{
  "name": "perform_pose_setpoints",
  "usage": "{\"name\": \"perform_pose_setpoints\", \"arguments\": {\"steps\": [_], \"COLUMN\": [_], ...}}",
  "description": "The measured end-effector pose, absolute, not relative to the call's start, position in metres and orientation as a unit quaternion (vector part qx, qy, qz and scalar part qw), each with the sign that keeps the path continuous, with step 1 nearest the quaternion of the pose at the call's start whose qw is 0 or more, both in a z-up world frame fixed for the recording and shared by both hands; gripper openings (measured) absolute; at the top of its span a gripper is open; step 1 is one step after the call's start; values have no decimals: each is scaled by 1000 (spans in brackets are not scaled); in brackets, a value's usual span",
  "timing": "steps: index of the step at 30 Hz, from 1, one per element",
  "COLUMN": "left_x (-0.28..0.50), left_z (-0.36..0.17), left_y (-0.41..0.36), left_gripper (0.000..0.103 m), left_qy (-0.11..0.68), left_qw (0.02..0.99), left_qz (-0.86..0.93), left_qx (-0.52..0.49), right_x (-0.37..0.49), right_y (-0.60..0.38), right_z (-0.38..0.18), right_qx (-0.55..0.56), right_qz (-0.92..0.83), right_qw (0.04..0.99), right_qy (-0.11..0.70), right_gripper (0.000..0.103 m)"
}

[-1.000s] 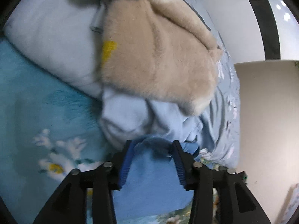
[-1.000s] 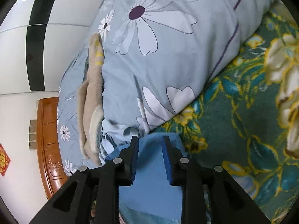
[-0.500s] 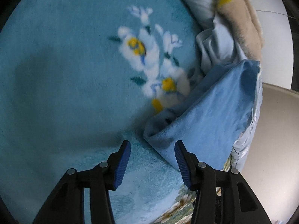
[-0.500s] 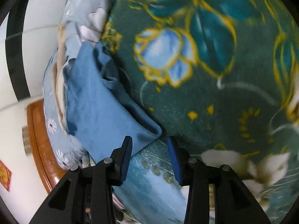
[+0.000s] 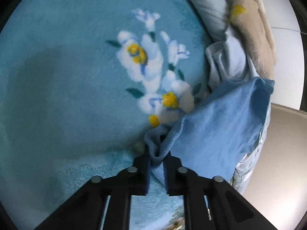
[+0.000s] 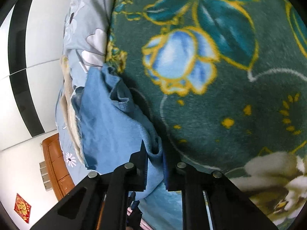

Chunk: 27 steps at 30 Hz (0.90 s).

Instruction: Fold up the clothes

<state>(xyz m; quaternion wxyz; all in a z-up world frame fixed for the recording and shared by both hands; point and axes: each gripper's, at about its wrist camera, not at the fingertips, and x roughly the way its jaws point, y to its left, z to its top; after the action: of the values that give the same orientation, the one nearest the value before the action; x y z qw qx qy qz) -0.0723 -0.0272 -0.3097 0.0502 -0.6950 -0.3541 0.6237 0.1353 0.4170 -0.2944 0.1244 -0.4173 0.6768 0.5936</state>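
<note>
A blue cloth garment [image 5: 220,132] lies on the bed and stretches away to the right in the left wrist view. My left gripper [image 5: 157,159] is shut on a bunched near corner of it. In the right wrist view the same blue garment [image 6: 107,122] stretches away to the left. My right gripper [image 6: 155,157] is shut on another near corner of it. Both corners sit low over the blanket.
A light teal flower blanket [image 5: 67,76] covers the bed under the left gripper, a dark green flower blanket [image 6: 220,95] under the right. A pale blue pillow [image 5: 207,5], beige plush [image 5: 255,34] and crumpled light cloth [image 5: 228,61] lie beyond. A wooden headboard [image 6: 55,163] stands at the wall.
Both grippers were open half a second ago near the garment's near edge. Both have since closed on its corners. A second ago they held the cloth near the pillows.
</note>
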Motion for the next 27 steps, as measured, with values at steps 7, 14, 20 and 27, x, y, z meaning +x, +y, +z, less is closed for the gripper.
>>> {"name": "perform_pose_setpoints", "arguments": {"steps": [7,14,20,27], "left_x": [-69,-26,19,27], "left_z": [-269,-245,-272,-265], "left_y": [-20,-34,-55,-73], "left_gripper": [6,6,6,17], "left_qy": [-337,-313,-282,-244], "left_qw": [51,67,54,29], "left_qz": [647,648,629,648], "left_qx": [-682,-691,-723,-721], "right_x": [138,183,230,242], "right_y": [418,410,398,394], "right_z": [-259,-236,-251,-264], "right_qx": [-414,-422,-458,-469], "right_qz": [614,618,586,577], "right_qw": [110,107,129,137], "right_qy": [663,655,656,655], "right_gripper": [11,11,11,11]}}
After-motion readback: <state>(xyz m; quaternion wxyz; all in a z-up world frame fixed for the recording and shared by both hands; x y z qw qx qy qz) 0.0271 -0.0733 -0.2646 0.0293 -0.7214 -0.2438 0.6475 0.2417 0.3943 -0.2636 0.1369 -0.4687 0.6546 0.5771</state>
